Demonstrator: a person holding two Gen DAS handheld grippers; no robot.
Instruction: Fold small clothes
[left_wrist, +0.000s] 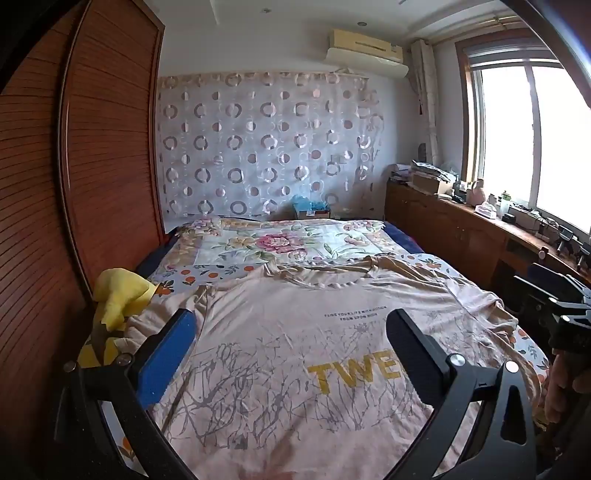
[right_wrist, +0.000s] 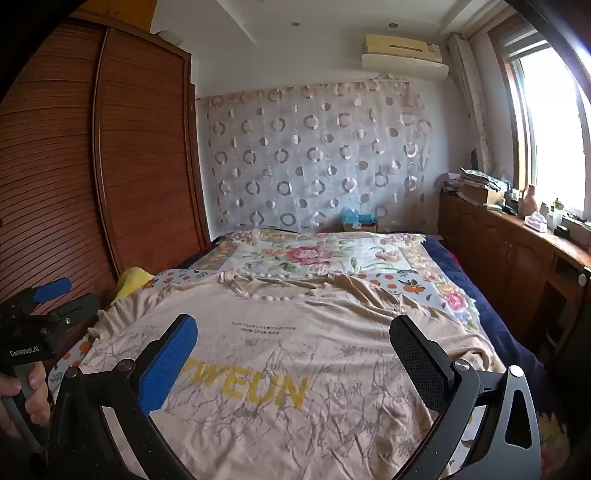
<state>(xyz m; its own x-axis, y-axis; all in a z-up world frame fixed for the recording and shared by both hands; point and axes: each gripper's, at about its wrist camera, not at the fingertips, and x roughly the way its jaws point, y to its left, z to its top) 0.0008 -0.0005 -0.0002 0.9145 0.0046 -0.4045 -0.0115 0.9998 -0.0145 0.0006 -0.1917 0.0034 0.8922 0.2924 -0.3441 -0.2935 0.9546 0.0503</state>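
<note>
Both claws (left_wrist: 291, 328) (right_wrist: 295, 332) wide apart, seemingly clear above the T-shirt (left_wrist: 295, 369).

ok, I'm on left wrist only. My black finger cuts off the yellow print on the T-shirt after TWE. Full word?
Observer: Right wrist shows the whole yellow print: TWEUN, across the beige T-shirt.
Operator: Right gripper's fingers? I only get its body at my frame edge.
Observer: The right gripper is open, blue and black fingers wide apart over the shirt's chest, nothing between them.
Operator: Anything on my own unit I can't see?
Observer: The left hand is wrapped around the handle of the left gripper, and its body carries a GenRobot.AI label.
</note>
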